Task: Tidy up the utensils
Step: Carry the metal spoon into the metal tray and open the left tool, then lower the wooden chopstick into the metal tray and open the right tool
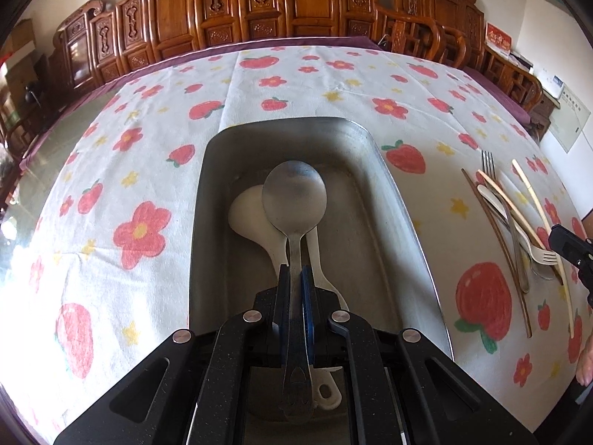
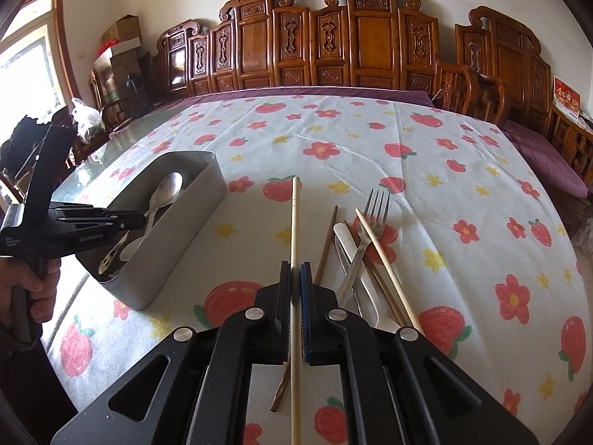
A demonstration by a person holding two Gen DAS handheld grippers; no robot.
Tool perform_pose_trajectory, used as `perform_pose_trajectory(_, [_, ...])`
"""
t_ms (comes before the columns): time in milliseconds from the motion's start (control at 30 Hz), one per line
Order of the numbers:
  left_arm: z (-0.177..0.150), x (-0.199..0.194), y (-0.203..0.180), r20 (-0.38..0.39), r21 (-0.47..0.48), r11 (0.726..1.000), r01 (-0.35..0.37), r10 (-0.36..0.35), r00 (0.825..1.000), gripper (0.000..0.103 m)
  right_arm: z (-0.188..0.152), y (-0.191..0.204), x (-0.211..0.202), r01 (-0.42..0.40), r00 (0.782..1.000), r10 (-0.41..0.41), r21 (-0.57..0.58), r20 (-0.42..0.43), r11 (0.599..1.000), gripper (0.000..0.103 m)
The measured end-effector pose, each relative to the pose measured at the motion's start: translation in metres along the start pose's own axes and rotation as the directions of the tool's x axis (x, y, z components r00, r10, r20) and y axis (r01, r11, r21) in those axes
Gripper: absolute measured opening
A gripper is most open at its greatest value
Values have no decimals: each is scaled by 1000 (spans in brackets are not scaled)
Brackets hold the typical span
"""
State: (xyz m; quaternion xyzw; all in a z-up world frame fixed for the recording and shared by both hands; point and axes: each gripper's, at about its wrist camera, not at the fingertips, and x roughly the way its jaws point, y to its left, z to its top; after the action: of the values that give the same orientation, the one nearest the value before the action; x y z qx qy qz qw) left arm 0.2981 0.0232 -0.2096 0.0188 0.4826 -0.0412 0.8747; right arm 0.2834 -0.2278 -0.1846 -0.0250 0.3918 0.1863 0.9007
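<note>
My left gripper [image 1: 295, 274] is shut on the handle of a metal spoon [image 1: 294, 194] and holds it over the metal tray [image 1: 211, 170]. A white spoon [image 1: 246, 211] lies in the tray under it. My right gripper [image 2: 295, 270] is shut on a pale chopstick [image 2: 295, 215], held above the tablecloth. The pile of utensils [image 2: 365, 256] lies just right of it: a metal fork [image 2: 376, 204], a white utensil [image 2: 346, 241], a light chopstick and brown chopsticks. The tray [image 2: 200, 185] and left gripper [image 2: 137, 220] show in the right wrist view at left.
The table has a white cloth with red flowers and strawberries [image 1: 141, 230]. Carved wooden chairs [image 2: 333, 48] line the far edge. The utensil pile [image 1: 519, 222] lies right of the tray in the left wrist view, with the right gripper [image 1: 570, 252] beside it.
</note>
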Motion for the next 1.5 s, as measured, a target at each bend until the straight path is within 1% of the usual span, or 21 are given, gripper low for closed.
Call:
perform_pose_trajectory(233, [2,-9,1,25,-3,1000,11,-11,1000,6,1,8,-2,-2,1000,2,-8,1,1000,6])
perform_pose_trajectory(500, [10,-35,13,100,-9,1000,28,-26,995,6,21,41,-6,-59,998,59,-28,15,998,6])
perform_pose_trajectory(667, [13,-51,28,145,-23,999,26,-22,989,6,41,62,2,-119,993,119,6,18,993,6])
perform_pose_trajectory(800, [15,-60,45,172,-54,998,41,-31,985,6,59,84,16,-149,989,148,7,17,989,6])
perform_pose_trajectory(900, [15,-64,53,184,-67,997,39,-26,983,6,70,97,30,-167,986,167,17,5,986,6])
perform_pose_trajectory(1133, [16,-72,73,207,-99,995,26,-5,978,6,90,121,67,-211,977,214,86,-23,974,6])
perform_pose_trajectory(1300, [17,-76,82,217,-116,993,31,-5,976,6,96,136,83,-211,976,215,99,-32,973,6])
perform_pose_trajectory(1500, [17,-79,85,225,-125,991,36,-7,974,6,88,149,98,-197,977,204,93,-66,976,6])
